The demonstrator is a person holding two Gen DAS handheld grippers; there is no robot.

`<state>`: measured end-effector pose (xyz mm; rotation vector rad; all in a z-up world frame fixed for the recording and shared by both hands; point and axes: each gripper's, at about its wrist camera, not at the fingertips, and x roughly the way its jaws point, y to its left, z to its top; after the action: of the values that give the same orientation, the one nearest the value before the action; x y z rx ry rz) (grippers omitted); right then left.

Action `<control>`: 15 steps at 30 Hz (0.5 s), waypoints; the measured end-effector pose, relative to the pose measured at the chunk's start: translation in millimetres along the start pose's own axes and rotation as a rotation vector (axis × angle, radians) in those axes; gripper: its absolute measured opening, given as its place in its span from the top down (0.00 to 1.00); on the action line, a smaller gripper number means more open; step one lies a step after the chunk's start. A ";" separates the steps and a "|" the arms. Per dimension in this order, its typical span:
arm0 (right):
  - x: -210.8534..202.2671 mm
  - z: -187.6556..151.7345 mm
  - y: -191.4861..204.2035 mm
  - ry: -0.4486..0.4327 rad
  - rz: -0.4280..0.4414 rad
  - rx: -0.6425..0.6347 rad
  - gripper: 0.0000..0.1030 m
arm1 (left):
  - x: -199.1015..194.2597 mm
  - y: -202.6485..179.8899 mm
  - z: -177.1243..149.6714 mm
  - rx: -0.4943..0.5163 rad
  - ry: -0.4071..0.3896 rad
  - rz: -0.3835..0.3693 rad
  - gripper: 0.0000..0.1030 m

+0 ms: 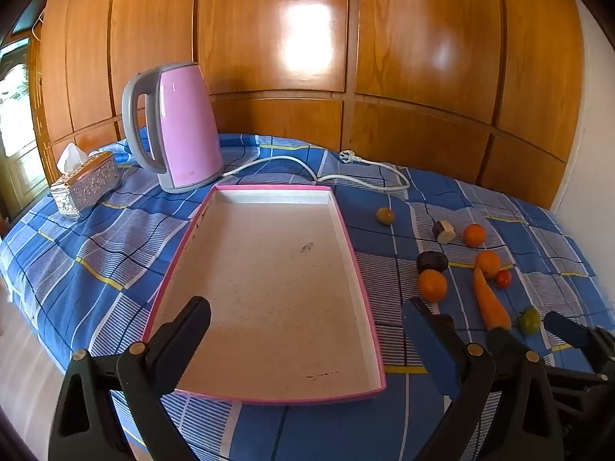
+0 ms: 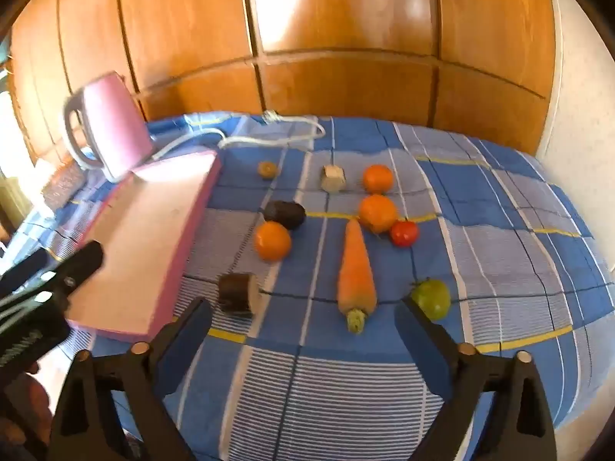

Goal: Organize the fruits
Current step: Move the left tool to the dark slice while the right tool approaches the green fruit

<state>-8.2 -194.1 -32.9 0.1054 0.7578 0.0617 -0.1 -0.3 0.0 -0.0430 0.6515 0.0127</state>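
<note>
Black jaws of the right gripper (image 2: 303,322) stand wide apart and empty above the blue checked cloth (image 2: 499,238), with the long orange carrot (image 2: 356,269) lying just ahead between them, stem end nearest. The left gripper (image 1: 307,326) is likewise spread and empty, over the shallow pink-rimmed white tray (image 1: 269,269), which holds nothing yet. Oranges, a red tomato (image 2: 404,232) and a green fruit (image 2: 432,297) lie scattered beside the tray. A good pick would lower the jaws square across one piece, clear of its neighbours.
</note>
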 end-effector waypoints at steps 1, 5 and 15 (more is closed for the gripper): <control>-1.1 0.3 0.7 -0.005 -0.009 -0.003 0.11 | -0.1 -0.3 -0.1 0.001 0.000 -0.001 0.03; 0.6 0.8 -3.5 0.009 0.018 0.029 0.23 | 0.2 -1.0 -0.1 0.002 0.002 -0.006 0.03; 12.0 -5.9 -10.7 0.099 0.044 0.060 0.56 | -0.8 -4.2 -3.3 0.027 -0.002 -0.023 0.03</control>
<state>-3.3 -203.2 -46.6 0.1769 0.8570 0.0867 -2.6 -4.6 -2.0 -0.0244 0.6489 -0.0178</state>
